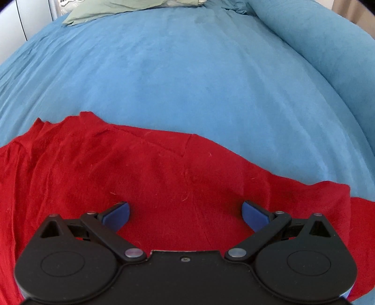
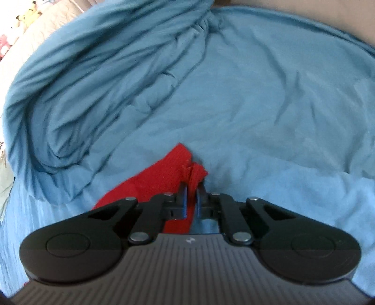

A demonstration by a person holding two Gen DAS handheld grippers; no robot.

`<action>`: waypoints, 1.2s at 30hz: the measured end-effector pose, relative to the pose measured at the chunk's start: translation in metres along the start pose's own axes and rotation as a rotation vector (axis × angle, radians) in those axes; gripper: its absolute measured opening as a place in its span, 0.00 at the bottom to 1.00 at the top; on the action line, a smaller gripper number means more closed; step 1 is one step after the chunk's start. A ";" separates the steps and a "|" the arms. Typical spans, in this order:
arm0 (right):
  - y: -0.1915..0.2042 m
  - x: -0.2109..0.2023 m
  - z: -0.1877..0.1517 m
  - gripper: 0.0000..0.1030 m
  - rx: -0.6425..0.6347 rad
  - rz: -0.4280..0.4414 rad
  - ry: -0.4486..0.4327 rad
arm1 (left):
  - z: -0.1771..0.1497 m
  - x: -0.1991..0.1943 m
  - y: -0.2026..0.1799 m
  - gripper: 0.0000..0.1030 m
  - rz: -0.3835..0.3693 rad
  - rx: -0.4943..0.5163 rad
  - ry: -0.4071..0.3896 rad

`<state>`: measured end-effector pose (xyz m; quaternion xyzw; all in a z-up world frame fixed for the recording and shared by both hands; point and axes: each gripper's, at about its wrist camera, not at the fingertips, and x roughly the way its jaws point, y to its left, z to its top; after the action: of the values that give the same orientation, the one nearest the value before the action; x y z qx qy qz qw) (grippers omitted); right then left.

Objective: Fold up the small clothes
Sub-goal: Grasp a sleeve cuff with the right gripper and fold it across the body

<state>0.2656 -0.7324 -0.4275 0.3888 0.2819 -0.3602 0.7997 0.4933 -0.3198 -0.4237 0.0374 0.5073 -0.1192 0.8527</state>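
A red knit garment (image 1: 145, 173) lies spread on a blue bedsheet (image 1: 187, 70). In the left wrist view my left gripper (image 1: 185, 214) is open, its blue pads wide apart just above the red cloth, holding nothing. In the right wrist view my right gripper (image 2: 191, 187) is shut on a bunched edge of the red garment (image 2: 164, 173), which sticks out past the fingertips and trails down to the left over the sheet (image 2: 269, 105).
A rolled blue blanket (image 2: 93, 82) lies at the left of the right wrist view; it also shows in the left wrist view (image 1: 316, 40) at the right. A pale green cloth (image 1: 105, 11) lies at the far edge of the bed.
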 end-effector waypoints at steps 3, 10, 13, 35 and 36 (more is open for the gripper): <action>0.026 -0.020 -0.002 0.21 -0.052 0.066 -0.027 | 0.005 -0.011 0.014 1.00 -0.048 -0.021 0.002; 0.149 -0.070 -0.034 0.21 -0.207 0.325 -0.032 | 0.022 -0.069 0.083 1.00 -0.095 -0.080 -0.063; 0.219 -0.087 -0.072 0.21 -0.287 0.449 0.006 | 0.028 -0.096 0.126 1.00 -0.097 -0.104 -0.105; 0.469 -0.099 -0.475 0.21 -0.705 0.781 0.406 | -0.073 -0.156 0.425 1.00 -0.005 -0.341 -0.110; 0.468 -0.096 -0.479 0.21 -0.719 0.775 0.408 | -0.075 -0.156 0.428 1.00 -0.009 -0.347 -0.107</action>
<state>0.5004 -0.0978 -0.4198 0.2286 0.3724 0.1607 0.8850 0.4611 0.1346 -0.3481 -0.1188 0.4744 -0.0357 0.8715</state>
